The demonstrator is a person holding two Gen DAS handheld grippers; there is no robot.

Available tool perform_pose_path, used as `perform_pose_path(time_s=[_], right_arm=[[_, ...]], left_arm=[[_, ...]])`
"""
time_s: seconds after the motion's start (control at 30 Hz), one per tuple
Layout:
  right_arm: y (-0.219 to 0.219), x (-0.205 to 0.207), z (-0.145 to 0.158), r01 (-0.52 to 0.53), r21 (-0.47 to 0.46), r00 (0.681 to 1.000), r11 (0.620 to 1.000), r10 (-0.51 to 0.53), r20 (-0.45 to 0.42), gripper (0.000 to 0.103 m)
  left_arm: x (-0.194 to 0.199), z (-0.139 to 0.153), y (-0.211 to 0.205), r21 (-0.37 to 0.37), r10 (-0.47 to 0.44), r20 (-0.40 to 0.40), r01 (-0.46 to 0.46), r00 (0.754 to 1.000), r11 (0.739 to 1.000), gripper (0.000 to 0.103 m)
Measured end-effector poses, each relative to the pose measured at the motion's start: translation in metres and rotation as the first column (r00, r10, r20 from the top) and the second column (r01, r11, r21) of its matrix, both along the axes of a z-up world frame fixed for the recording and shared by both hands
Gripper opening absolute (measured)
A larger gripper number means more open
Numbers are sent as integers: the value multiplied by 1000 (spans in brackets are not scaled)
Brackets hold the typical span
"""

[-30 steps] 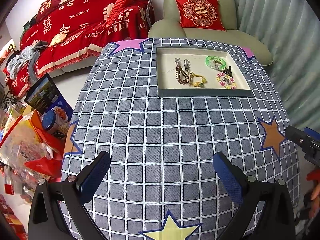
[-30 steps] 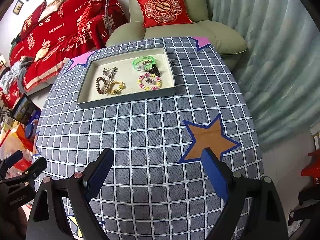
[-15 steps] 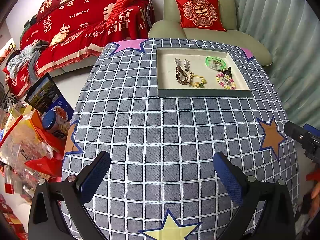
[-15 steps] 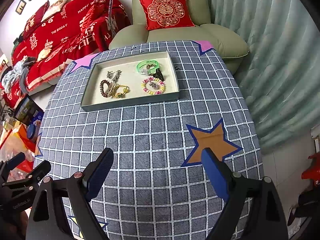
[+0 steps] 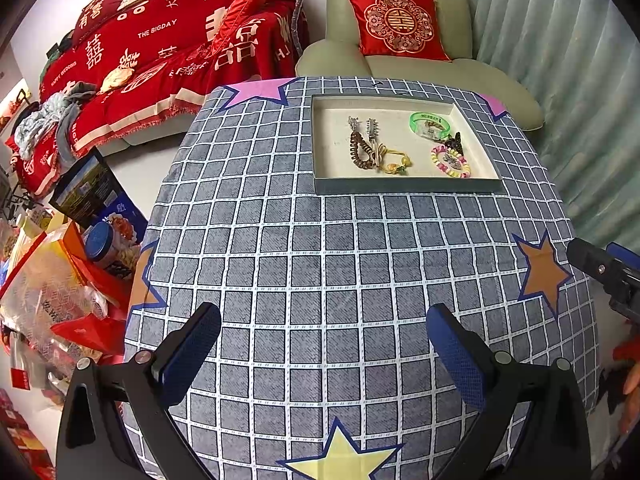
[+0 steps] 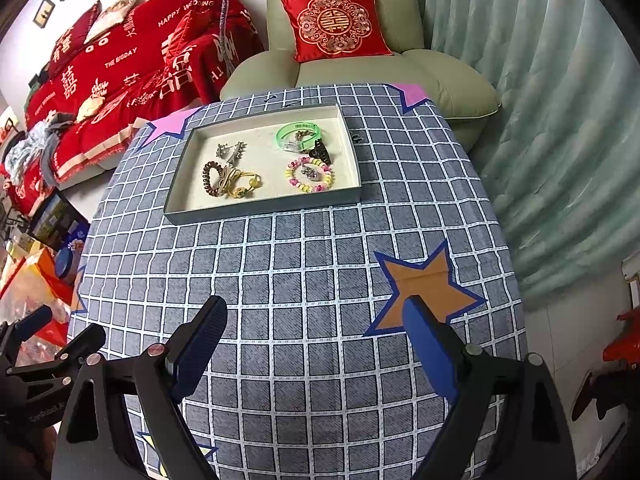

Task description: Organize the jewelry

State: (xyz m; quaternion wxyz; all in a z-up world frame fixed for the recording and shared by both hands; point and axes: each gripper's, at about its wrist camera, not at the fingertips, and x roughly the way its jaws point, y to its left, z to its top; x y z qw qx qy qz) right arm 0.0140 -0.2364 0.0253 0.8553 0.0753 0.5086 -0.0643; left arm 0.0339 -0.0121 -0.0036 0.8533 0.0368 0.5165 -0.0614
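Note:
A shallow grey tray (image 5: 404,186) (image 6: 264,208) sits at the far side of the checked table. It holds a green bangle (image 5: 430,125) (image 6: 299,136), a pastel bead bracelet (image 5: 451,163) (image 6: 310,178), a brown spiral band (image 5: 358,152) (image 6: 211,180), a yellow cord piece (image 5: 394,162) (image 6: 244,184), silver clips (image 5: 362,125) (image 6: 231,149) and a black claw clip (image 6: 320,151). My left gripper (image 5: 324,354) is open and empty over the near table. My right gripper (image 6: 316,344) is open and empty too, also near.
The table cloth (image 5: 320,248) has star patches. A small dark item (image 6: 357,136) lies just right of the tray. A green armchair (image 6: 360,60) stands behind the table, a red-covered sofa (image 5: 160,52) at back left, bags and boxes (image 5: 60,260) on the floor left, curtain (image 6: 560,120) right.
The right wrist view has drawn back and risen a little, so the tray looks slightly farther and more centred. The left gripper has hardly moved. Both stay open.

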Motion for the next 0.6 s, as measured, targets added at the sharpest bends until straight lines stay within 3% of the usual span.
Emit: perform_pose_path(time_s=[0.6], right_arm=[[3,1,-1,-8,0,1000,1000,8,-2,91]], left_arm=[[0,0,0,2,2,-3,-2,1000,1000,103]])
